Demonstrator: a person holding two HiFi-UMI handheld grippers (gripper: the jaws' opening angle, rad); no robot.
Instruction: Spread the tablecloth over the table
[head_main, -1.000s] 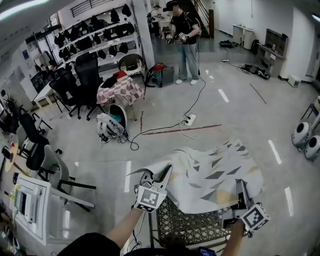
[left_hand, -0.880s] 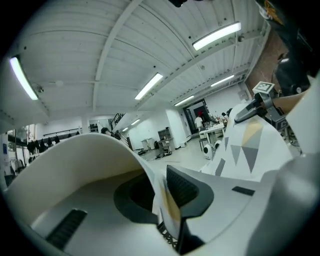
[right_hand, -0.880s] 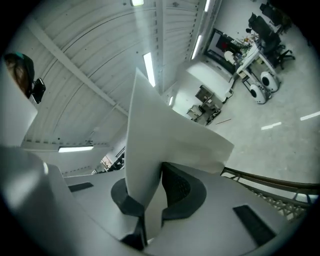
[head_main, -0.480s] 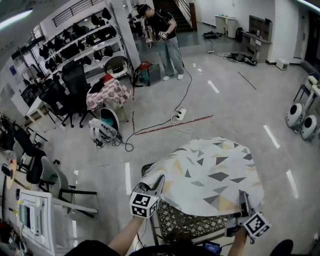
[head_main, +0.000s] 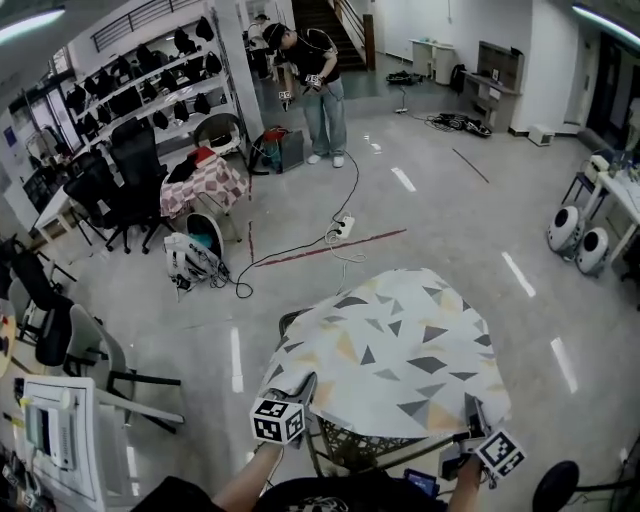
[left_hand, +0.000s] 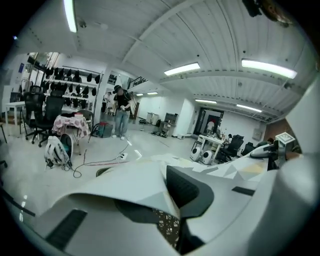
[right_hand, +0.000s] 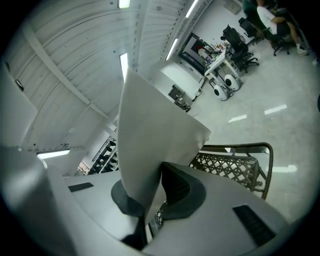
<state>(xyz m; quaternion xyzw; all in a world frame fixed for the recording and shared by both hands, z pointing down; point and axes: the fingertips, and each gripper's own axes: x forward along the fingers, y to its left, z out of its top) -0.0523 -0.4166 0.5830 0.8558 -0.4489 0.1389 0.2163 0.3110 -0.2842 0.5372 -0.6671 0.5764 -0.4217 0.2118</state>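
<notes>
- Head view: a white tablecloth (head_main: 395, 350) with grey and tan triangles lies over the top of a dark lattice table (head_main: 355, 448). Its far edge drapes over the table's far side. The table's near rim shows under the cloth's near edge.
- The left gripper (head_main: 303, 388) pinches the near left corner, and the right gripper (head_main: 470, 412) pinches the near right corner.
- Bare grey floor (head_main: 450, 220) lies open beyond and to the right of the table. A cable (head_main: 300, 245) trails across the floor to the far left, and a person (head_main: 312, 80) stands well apart.
- Left gripper view: the left gripper (left_hand: 167, 200) has its jaws pressed on a fold of the tablecloth (left_hand: 130, 182), with the table's lattice (left_hand: 167, 227) just below.
- Right gripper view: the right gripper (right_hand: 152, 197) clamps the tablecloth (right_hand: 150, 130), whose corner stands up past the jaws. The table's curved rim (right_hand: 235, 167) lies beside it, with open floor beyond.
</notes>
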